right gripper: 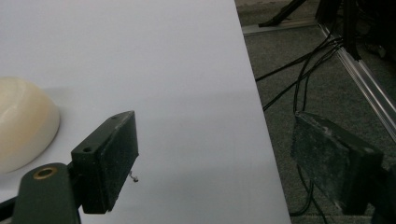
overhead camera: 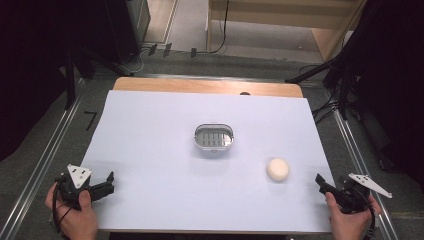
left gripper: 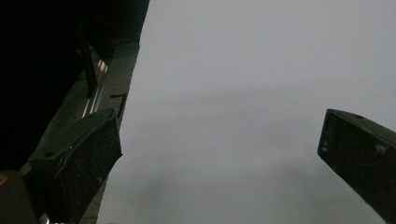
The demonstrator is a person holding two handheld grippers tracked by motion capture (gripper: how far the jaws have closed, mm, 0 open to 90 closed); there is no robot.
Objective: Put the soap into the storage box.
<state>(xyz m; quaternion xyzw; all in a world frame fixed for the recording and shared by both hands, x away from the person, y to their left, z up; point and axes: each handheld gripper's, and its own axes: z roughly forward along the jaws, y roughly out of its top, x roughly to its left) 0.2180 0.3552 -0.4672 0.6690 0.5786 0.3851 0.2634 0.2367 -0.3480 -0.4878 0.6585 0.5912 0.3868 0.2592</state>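
Left gripper wide open and empty at the white table's near-left corner, the smooth, cream, rounded soap-like lump lying right of centre, and beside it the right gripper gaping, empty.

Matt white sheet over wood table; smooth cream soap; glossy metal dish.

A round cream soap bar is lying on the white table sheet, right of and nearer than the small grey slotted tray sitting mid-table.
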